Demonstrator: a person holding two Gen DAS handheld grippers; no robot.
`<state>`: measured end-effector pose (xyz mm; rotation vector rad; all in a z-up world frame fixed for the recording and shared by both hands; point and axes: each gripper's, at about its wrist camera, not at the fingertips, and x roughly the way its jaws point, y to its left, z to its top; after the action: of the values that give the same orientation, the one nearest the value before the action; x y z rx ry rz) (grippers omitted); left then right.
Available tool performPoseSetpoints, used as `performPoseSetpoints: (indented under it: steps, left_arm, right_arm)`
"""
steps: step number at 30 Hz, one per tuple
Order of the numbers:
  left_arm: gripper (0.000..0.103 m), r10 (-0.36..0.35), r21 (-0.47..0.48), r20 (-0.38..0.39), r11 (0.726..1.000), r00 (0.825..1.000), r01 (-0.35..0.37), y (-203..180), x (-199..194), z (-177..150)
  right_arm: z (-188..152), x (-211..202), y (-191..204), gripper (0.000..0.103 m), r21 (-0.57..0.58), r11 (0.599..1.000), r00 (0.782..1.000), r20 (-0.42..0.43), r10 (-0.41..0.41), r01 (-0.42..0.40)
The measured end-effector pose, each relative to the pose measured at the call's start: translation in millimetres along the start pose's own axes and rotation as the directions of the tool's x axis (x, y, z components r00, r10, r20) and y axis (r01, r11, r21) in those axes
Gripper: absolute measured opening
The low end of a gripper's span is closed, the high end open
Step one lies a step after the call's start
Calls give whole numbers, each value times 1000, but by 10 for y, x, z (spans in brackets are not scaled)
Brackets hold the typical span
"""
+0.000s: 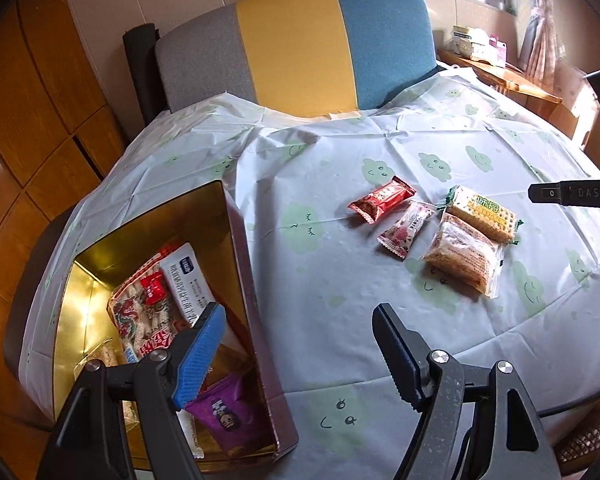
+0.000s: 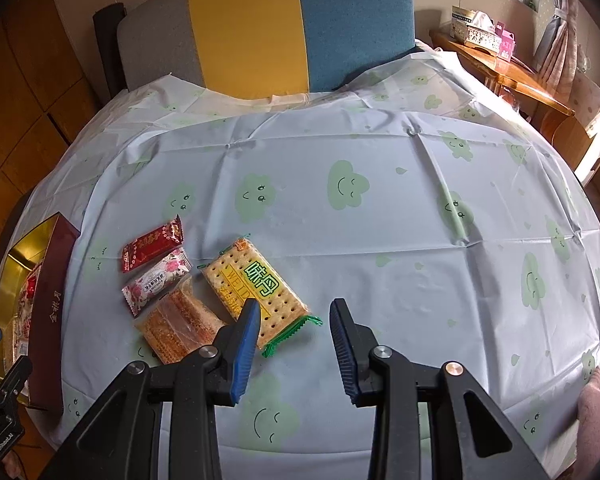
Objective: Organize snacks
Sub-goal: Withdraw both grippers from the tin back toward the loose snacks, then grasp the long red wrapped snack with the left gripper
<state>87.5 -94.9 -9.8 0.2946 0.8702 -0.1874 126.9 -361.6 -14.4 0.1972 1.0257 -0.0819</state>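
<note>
Left gripper [image 1: 300,324]: fingers spread wide, nothing between them; it hangs over the near edge of the gift box, one blue-padded finger above the box's inside, the other above the tablecloth.
Right gripper [image 2: 294,320]: fingers spread, holding nothing; its left finger tip overlaps the near end of the cracker pack in the right wrist view.
Gift box [image 1: 256,312]: open, gold-lined, dark red outside, at the table's left edge; holds several packets, among them a purple pouch [image 1: 224,420] and a white-labelled packet [image 1: 188,280].
Cracker pack [image 2: 256,284]: green-edged, lying flat on the cloth.
Sesame-brittle packet [image 2: 180,324]: clear wrap, just left of the crackers, touching them.
Pink floral candy [image 2: 156,280]: beside the brittle.
Red candy [image 2: 152,244]: farthest of the four, next to the pink one.
Tablecloth [image 2: 380,240]: pale blue with green smiling clouds.
Chair [image 2: 300,28]: grey, yellow and blue back, beyond the table.
</note>
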Motion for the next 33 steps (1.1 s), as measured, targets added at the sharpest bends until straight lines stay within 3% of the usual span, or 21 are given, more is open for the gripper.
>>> performPoseSetpoints:
  steps: [12,20,25,27,33]
  left_arm:
    - [69,-91,24,-76,995,993,93,-182,363,318]
    - [69,-113,111,-103,986,988,124,-318,694,642]
    - [66,-104,118,-146,986,984,121,-368,984,835]
    - [61,-126,132,-149,980,981,146,-428,1059,913]
    - [61,-155,213,-176,958,972,191,-683,1323,1052]
  right_arm:
    - [13,-10,-23,36,9,1000,1000,2,4,-4]
    - [13,-32,-25,36,14,1000,1000,9,18,-18]
    - [17,-37,-34,36,20,1000,1000,8,24,-24]
    - [20,-36,-32,36,20,999,1000,8,28,-28]
    - [25,-29,-26,36,21,999,999,5,42,-42]
